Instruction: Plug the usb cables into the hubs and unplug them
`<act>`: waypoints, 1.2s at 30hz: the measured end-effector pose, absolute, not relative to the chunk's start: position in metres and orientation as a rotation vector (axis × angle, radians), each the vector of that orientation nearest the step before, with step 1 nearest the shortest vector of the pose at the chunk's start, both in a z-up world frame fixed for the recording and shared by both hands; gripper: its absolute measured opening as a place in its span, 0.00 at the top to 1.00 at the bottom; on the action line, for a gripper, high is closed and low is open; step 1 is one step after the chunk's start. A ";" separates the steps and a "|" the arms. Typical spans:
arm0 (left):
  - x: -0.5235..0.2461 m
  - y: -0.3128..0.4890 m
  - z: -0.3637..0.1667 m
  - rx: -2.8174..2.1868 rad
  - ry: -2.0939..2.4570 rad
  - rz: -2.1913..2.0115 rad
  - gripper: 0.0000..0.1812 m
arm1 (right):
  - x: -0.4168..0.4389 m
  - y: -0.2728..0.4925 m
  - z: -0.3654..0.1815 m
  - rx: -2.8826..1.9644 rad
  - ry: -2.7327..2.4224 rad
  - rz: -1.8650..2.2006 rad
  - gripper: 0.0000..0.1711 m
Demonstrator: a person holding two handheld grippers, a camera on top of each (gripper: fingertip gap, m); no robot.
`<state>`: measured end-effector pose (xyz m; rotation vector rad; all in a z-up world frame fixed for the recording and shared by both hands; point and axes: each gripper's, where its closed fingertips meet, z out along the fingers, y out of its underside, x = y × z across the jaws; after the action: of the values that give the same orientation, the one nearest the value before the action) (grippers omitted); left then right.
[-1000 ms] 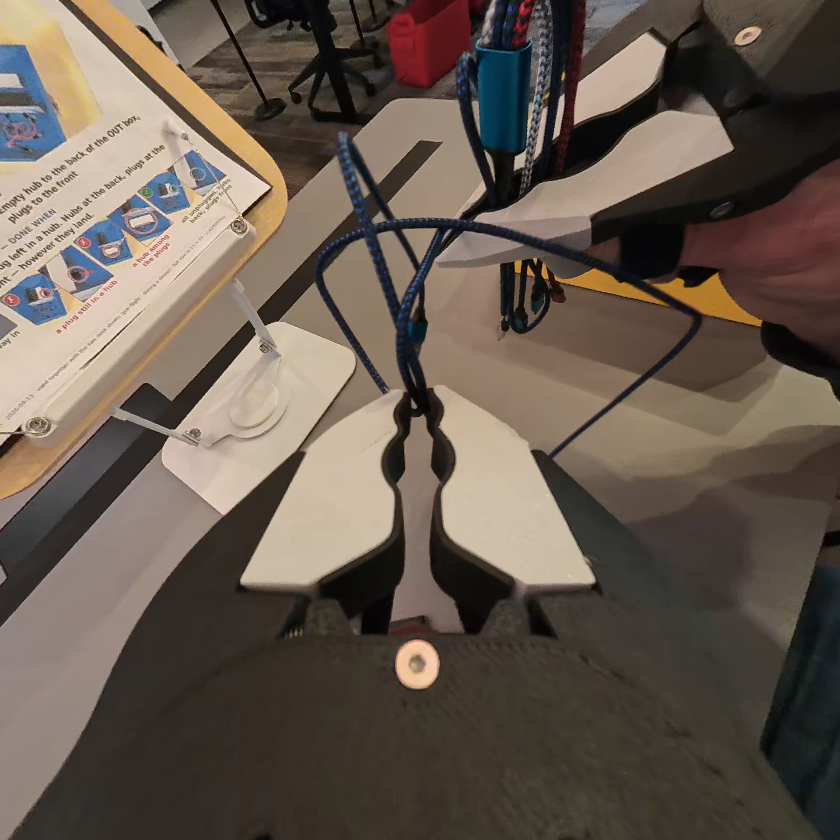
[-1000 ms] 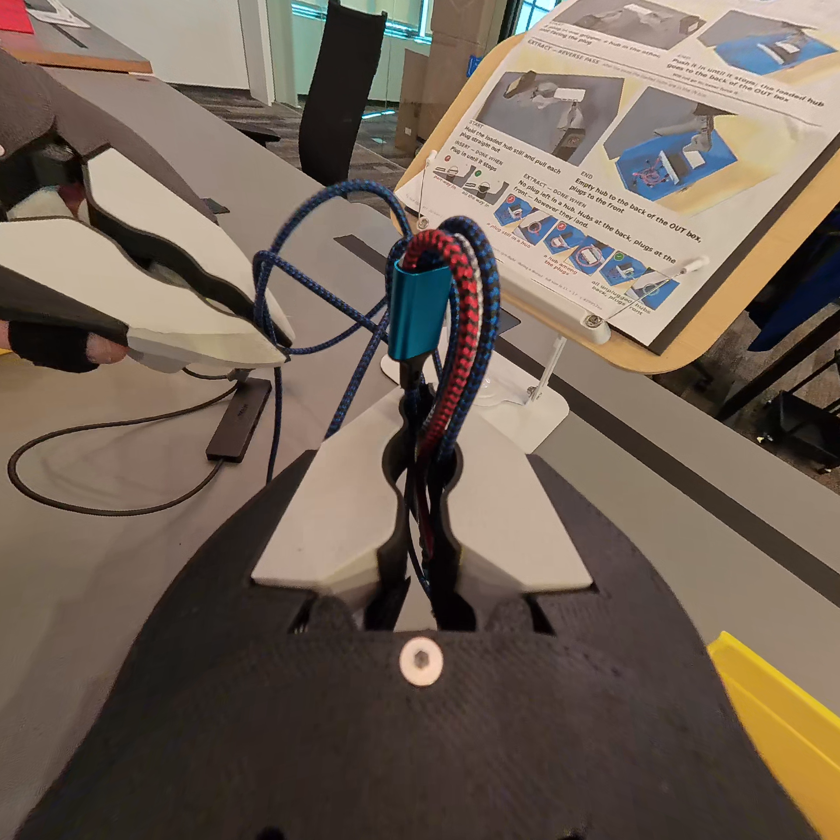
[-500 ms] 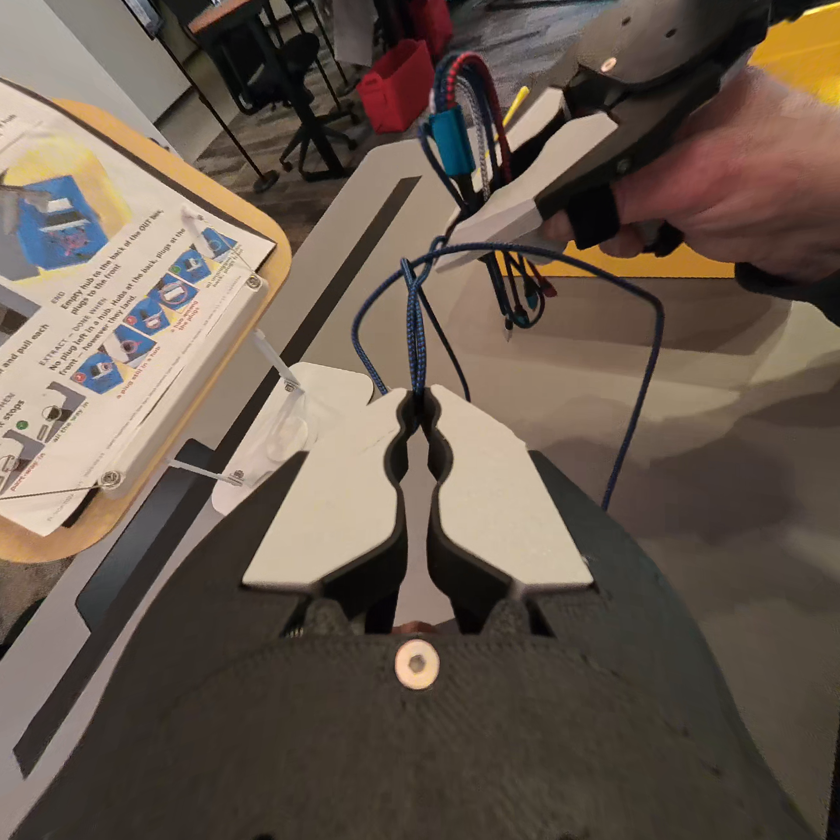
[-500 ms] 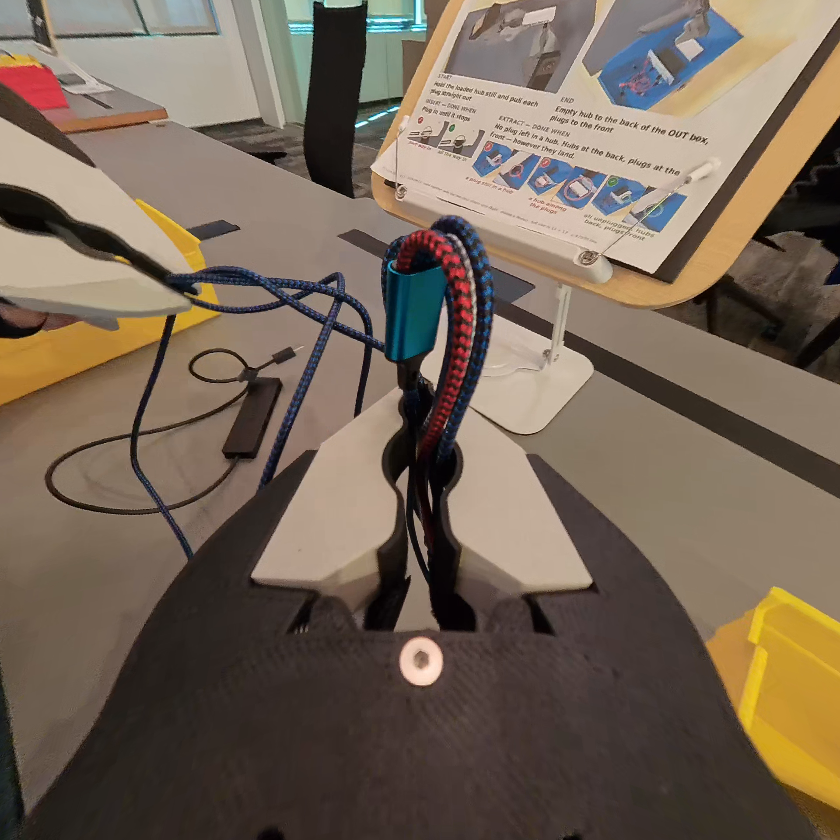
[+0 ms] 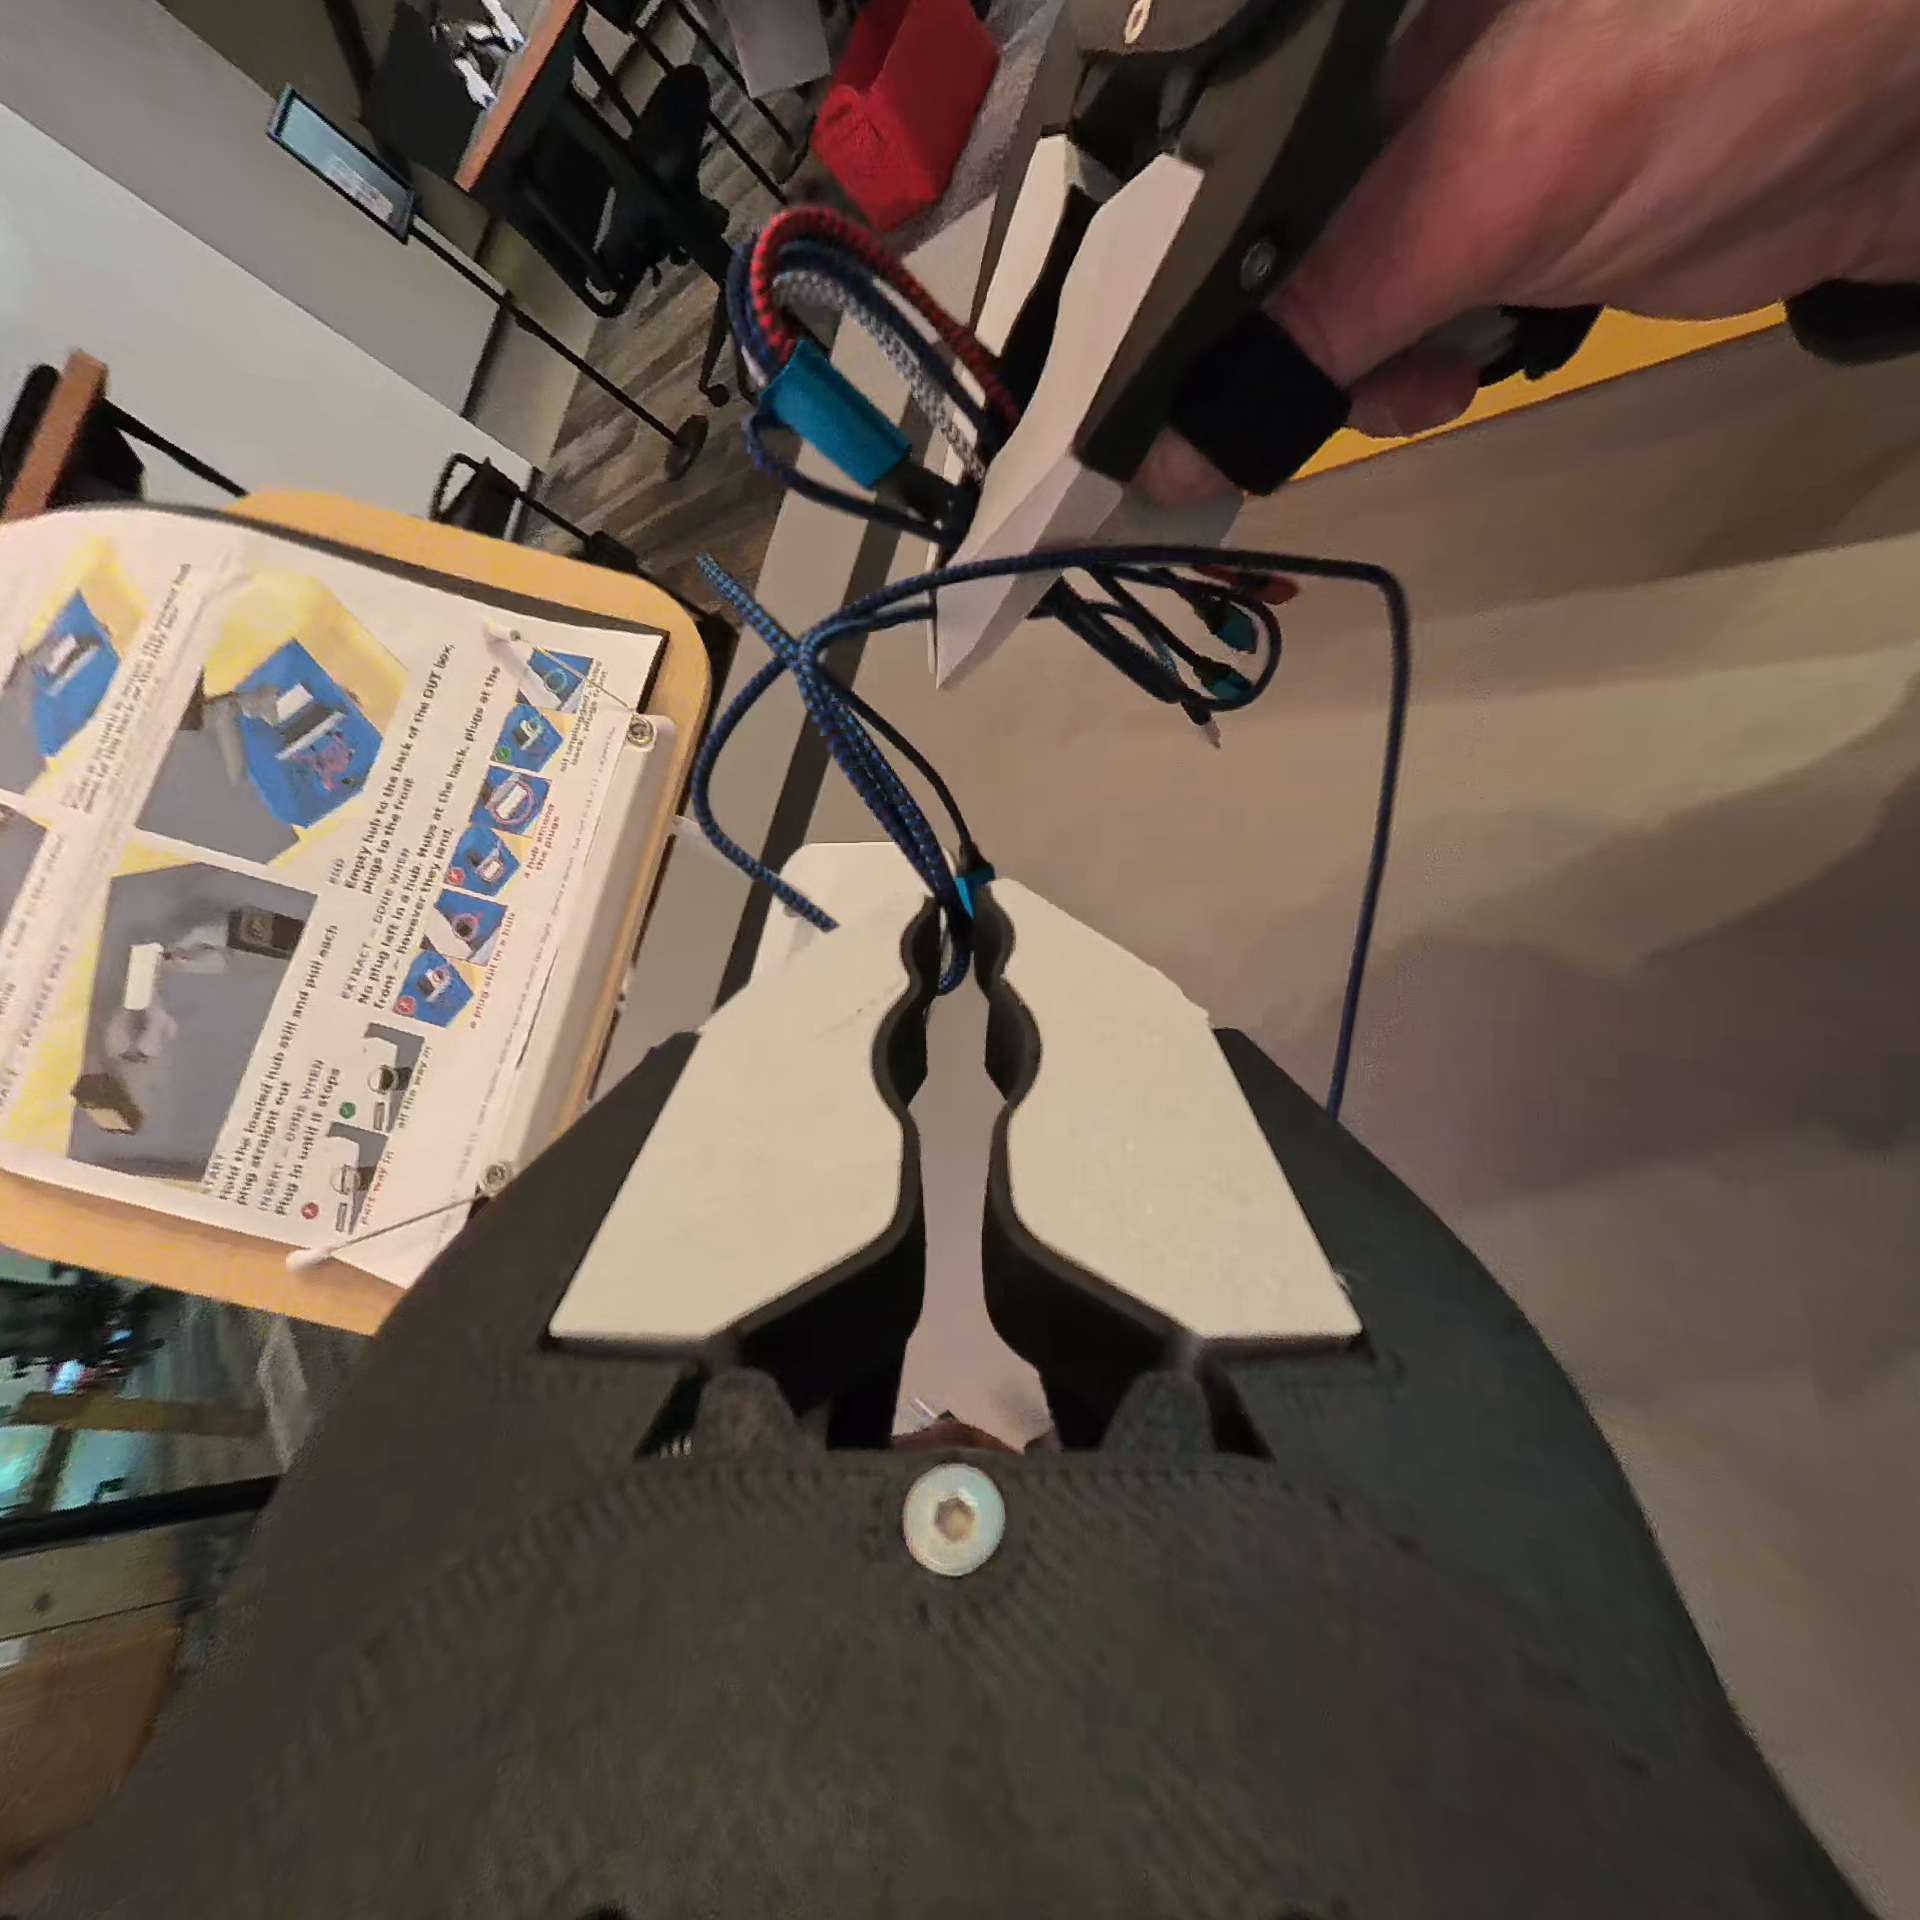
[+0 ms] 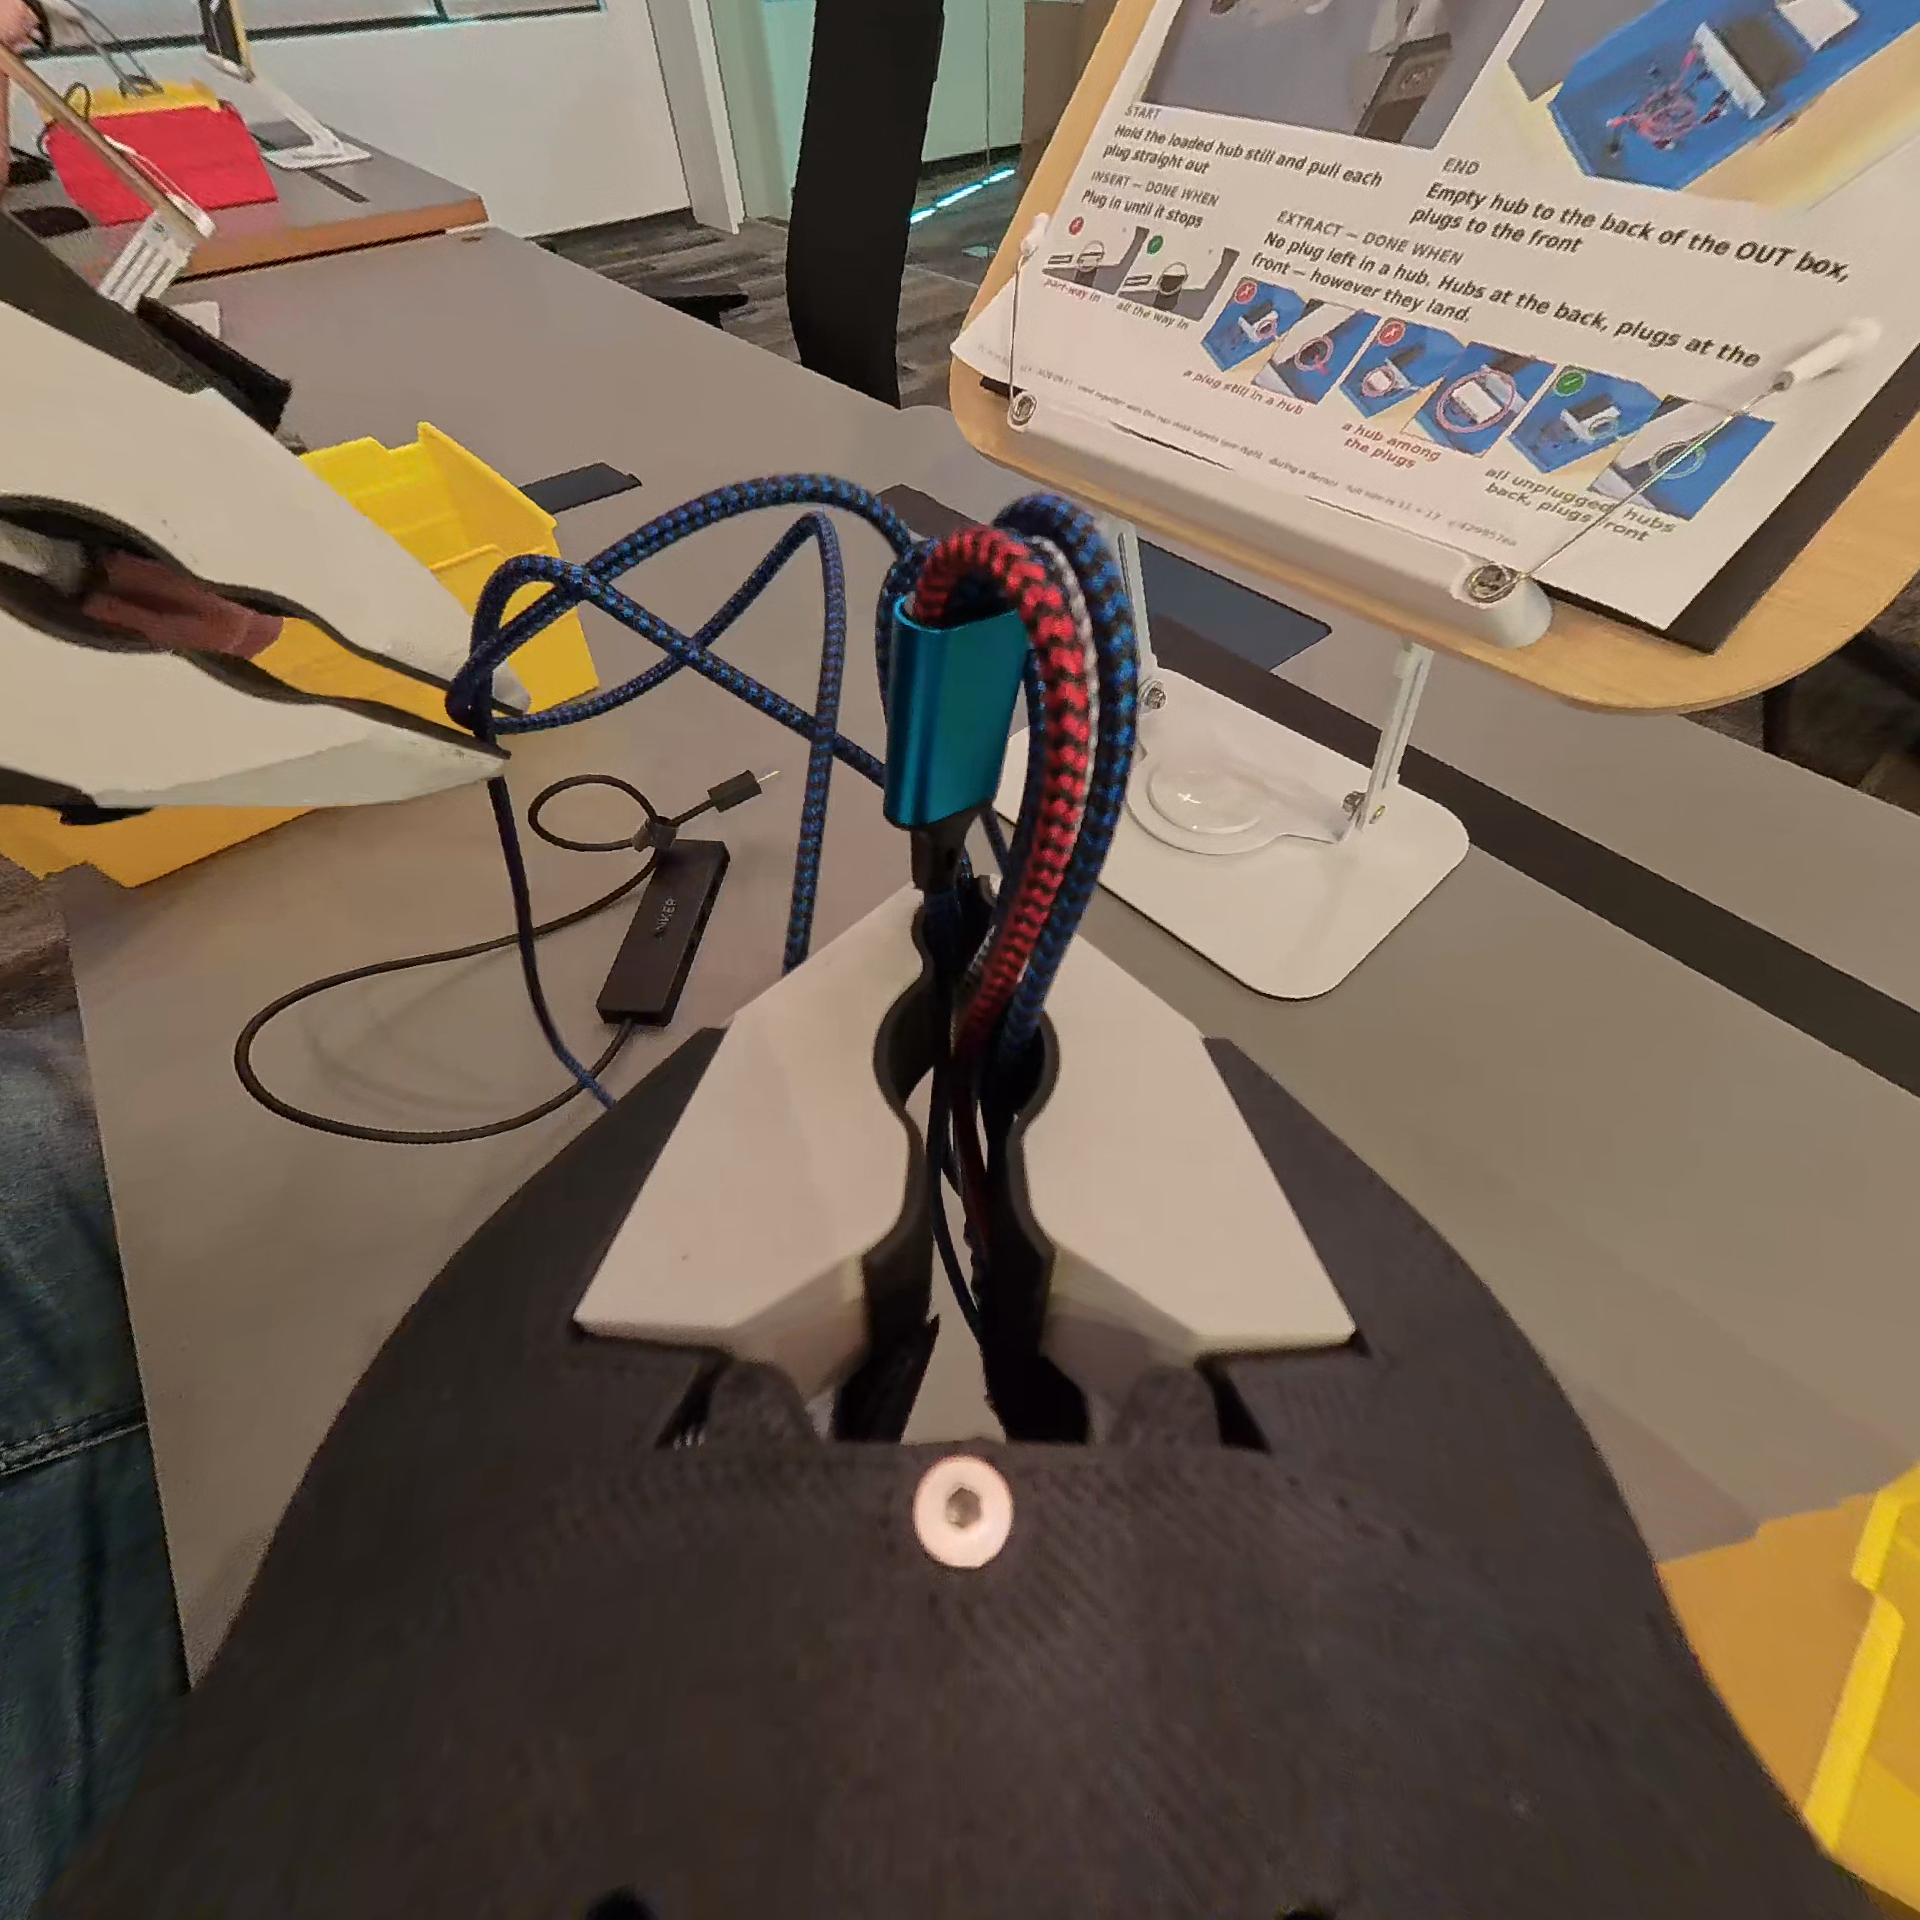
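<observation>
Light: even, indoor, moderately bright
Shadows: soft, broad patches across grey table (image 5: 1558, 935)
Blur: smeared near left-view borders (instruction sheet (image 5: 312, 883) especially)
Distortion: strong wide-angle bending at edges
Focus: right view sharper, background soft

Loops of blue braided cable (image 6: 717, 644) hang in the air between the left gripper (image 6: 499, 727) and the right gripper (image 6: 961, 935) — a tangle across the gap between them. Below, the black hub (image 6: 665, 935) and its black cord (image 6: 343, 1049) lie on the grey table (image 6: 1455, 1143), with a yellow bin (image 6: 436, 540) behind. The document stand (image 6: 1299, 883) blocks the right side — bare tabletop shows in front of its base.
</observation>
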<state>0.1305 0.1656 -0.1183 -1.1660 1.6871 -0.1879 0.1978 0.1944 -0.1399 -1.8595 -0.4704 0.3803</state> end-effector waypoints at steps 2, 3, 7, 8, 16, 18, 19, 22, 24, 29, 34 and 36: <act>0.133 0.167 -0.118 -1.146 1.661 -0.151 0.97 | 0.196 0.194 -0.143 -1.866 -0.472 0.390 1.00; 0.133 0.168 -0.117 -1.148 1.643 -0.147 0.97 | 0.197 0.194 -0.144 -1.868 -0.470 0.392 1.00; 0.134 0.167 -0.115 -1.144 1.597 -0.181 0.97 | 0.198 0.194 -0.146 -1.871 -0.464 0.401 1.00; 0.135 0.167 -0.113 -1.133 1.586 -0.184 0.97 | 0.199 0.194 -0.146 -1.872 -0.463 0.401 1.00; 0.135 0.162 -0.103 -1.061 1.543 -0.208 0.98 | 0.200 0.196 -0.150 -1.877 -0.448 0.433 1.00; 0.134 0.159 -0.099 -1.021 1.533 -0.194 0.98 | 0.200 0.196 -0.152 -1.881 -0.449 0.441 1.00; 0.134 0.156 -0.096 -0.997 1.528 -0.197 0.98 | 0.199 0.197 -0.153 -1.885 -0.451 0.444 1.00; 0.135 0.153 -0.096 -0.939 1.543 -0.153 0.98 | 0.197 0.198 -0.157 -1.890 -0.449 0.470 1.00; 0.136 0.147 -0.092 -0.892 1.535 -0.171 0.98 | 0.195 0.198 -0.160 -1.895 -0.450 0.489 1.00; 0.140 0.146 -0.096 -0.861 1.551 -0.178 0.98 | 0.188 0.198 -0.165 -1.901 -0.467 0.516 1.00; 0.142 0.149 -0.097 -0.852 1.545 -0.135 0.98 | 0.185 0.198 -0.166 -1.899 -0.474 0.530 1.00; 0.143 0.149 -0.098 -0.843 1.543 -0.123 0.97 | 0.185 0.199 -0.167 -1.898 -0.472 0.541 1.00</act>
<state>0.1432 0.1493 -0.0980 -0.8426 1.5425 -0.1226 0.1847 0.1986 -0.1668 -1.8984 -0.4719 0.5411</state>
